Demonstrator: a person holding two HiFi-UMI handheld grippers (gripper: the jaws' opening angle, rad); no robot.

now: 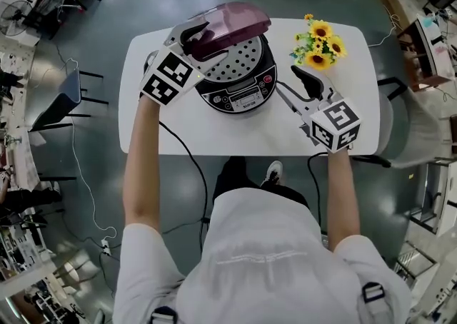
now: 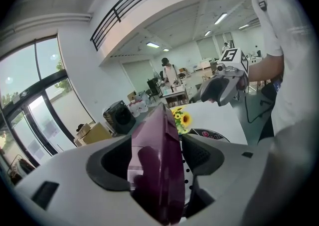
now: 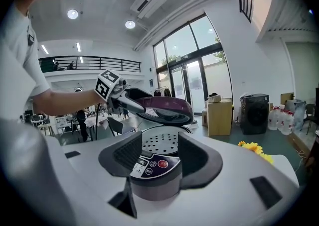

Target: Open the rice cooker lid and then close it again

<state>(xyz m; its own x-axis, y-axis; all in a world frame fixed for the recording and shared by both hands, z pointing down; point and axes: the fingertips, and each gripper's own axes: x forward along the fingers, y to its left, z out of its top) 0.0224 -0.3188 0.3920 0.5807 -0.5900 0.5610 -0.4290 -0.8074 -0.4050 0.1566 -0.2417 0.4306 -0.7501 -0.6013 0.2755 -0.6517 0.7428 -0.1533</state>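
A black rice cooker [image 1: 239,90] stands in the middle of a white table [image 1: 178,130]. Its maroon lid [image 1: 232,23] is raised partway, and the perforated inner plate [image 3: 159,145] shows under it. My left gripper [image 1: 196,33] straddles the lid's near-left rim. In the left gripper view the lid [image 2: 154,135] stands edge-on between the wide jaws, with a gap on its left side. My right gripper [image 1: 291,81] hovers open to the right of the cooker without touching it. Its own view frames the control panel [image 3: 152,164] between empty jaws.
A bunch of sunflowers [image 1: 320,43] stands at the table's back right, close behind the right gripper. A black cable [image 1: 187,165] hangs off the front edge. A chair [image 1: 407,112] sits at the table's right end and another [image 1: 68,98] at its left.
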